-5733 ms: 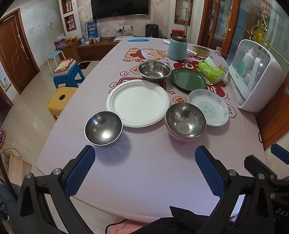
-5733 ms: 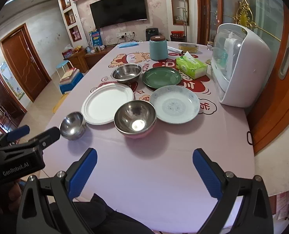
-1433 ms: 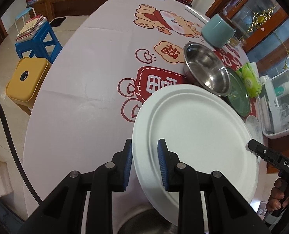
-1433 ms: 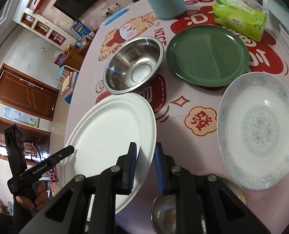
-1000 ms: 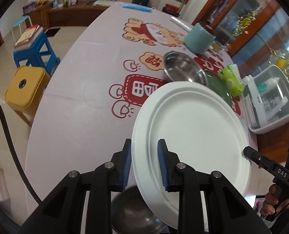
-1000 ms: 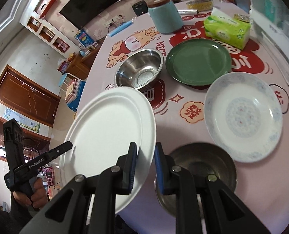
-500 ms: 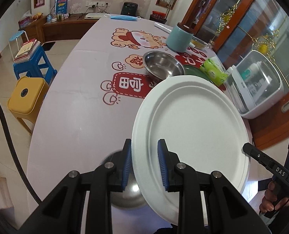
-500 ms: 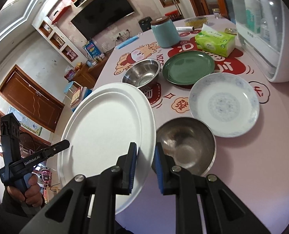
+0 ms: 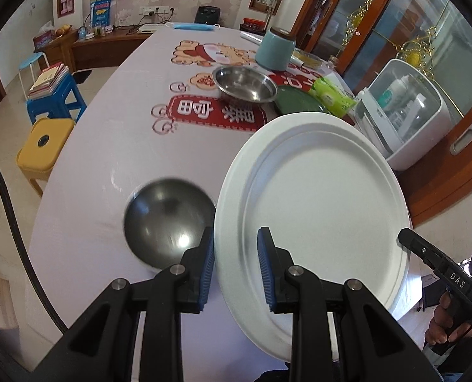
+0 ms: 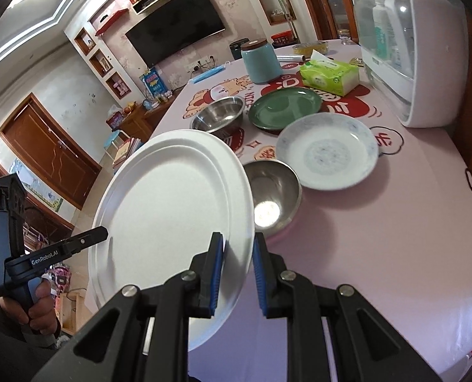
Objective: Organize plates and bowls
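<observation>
Held white plate (image 9: 312,197) aloft over near worktop (image 9: 115,146), tilted; left claw (image 9: 235,267) pinching its left rim, right claw (image 10: 238,273) its right. Patterned plate (image 10: 328,152) lay far-right, nearer right claw; likely stack target.

- Worktop (image 10: 395,238): long, pale pink cloth with red cartoon prints
- Steel bowl (image 10: 272,187), near edge, just beside patterned white plate (image 10: 326,152)
- Second steel bowl (image 9: 167,221), near edge, left side
- Wide steel bowl (image 10: 218,117), mid-worktop, just beside green plate (image 10: 283,106)
- Tissue pack (image 10: 329,76), beyond green plate
- Teal lidded jar (image 10: 261,60), farther back
- White cabinet with clear cover (image 10: 407,47), right edge
</observation>
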{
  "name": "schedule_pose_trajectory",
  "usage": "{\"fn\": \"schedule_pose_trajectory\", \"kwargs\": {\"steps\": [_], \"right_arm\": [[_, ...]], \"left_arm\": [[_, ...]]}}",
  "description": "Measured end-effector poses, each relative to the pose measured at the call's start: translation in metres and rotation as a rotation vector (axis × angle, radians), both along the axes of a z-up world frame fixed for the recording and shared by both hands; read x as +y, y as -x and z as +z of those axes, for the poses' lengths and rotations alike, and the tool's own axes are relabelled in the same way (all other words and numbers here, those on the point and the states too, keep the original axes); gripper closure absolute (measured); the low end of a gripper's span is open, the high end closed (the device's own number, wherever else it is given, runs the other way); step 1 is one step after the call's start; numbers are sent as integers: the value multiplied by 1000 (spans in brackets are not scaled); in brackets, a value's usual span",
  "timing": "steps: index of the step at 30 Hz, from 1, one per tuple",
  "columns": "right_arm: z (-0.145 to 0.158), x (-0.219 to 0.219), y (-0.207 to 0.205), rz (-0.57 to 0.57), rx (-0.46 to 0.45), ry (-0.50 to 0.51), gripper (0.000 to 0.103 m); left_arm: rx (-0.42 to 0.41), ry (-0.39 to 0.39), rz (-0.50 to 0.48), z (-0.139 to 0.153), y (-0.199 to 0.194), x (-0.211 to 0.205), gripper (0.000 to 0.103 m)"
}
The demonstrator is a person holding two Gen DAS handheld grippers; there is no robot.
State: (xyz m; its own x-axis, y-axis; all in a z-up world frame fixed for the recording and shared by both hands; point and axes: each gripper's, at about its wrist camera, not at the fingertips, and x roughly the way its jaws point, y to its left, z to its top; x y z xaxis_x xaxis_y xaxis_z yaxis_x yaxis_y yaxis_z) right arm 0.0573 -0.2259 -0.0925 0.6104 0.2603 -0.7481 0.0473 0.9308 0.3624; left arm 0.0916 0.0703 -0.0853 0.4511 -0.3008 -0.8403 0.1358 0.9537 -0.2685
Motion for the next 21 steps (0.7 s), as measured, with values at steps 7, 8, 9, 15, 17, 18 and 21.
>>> {"fn": "schedule_pose_trajectory", "kwargs": {"steps": [7, 8, 9, 15, 17, 18, 21], "right_arm": [[-15, -5, 23, 51, 42, 26, 84], [-16, -6, 25, 59, 48, 27, 84], [-19, -6, 27, 64, 53, 27, 84], [-37, -9, 37, 105, 99, 30, 84], [-42, -9, 40, 117, 114, 33, 84], [-45, -9, 41, 123, 122, 36, 84], [-54, -8, 43, 140, 142, 46, 83]], "left_arm": [[30, -18, 42, -15, 37, -13, 78], [34, -20, 46, -17, 40, -14, 77], [41, -24, 54, -20, 45, -15, 77], [74, -43, 91, -37, 65, -20, 77], [86, -47, 101, -42, 70, -21, 77], [94, -51, 107, -46, 73, -21, 77], [111, -59, 122, -53, 78, -22, 77]]}}
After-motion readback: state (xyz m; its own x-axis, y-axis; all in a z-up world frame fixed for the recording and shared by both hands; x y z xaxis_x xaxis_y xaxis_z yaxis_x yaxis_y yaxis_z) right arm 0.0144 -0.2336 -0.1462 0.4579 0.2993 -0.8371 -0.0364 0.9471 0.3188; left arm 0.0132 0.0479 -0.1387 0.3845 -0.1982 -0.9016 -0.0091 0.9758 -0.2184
